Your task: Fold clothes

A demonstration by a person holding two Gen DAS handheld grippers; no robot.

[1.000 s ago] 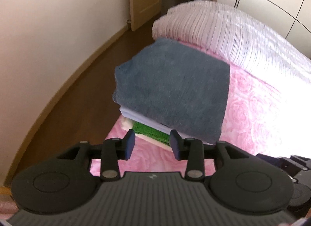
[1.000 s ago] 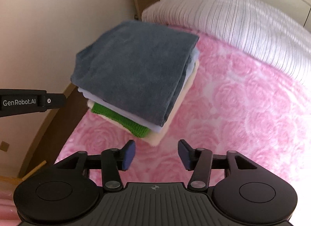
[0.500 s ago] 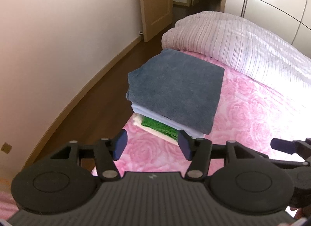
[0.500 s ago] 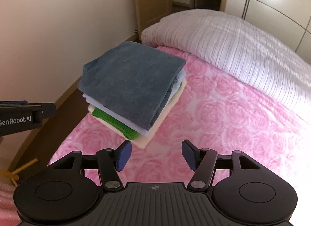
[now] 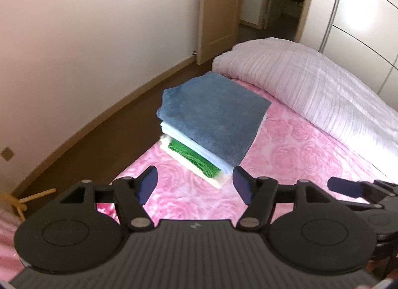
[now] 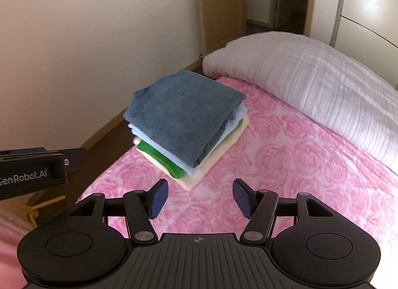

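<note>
Jaws are gaping wide and empty on both the left gripper (image 5: pixel 195 184) and right gripper (image 6: pixel 199 195). Mid-frame, the folded stack (image 6: pixel 185 122) is sitting on the pink bedspread (image 6: pixel 286 164), apart from both.

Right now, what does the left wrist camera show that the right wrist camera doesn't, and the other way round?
Only the left wrist view shows the left gripper head on, open and empty, with a tip of the right gripper at its right edge. Only the right wrist view shows the right gripper head on, also open and empty, and the stack's right side. Both share the folded stack with the blue towel on top, the pink bedspread, the white duvet and the door.
</note>
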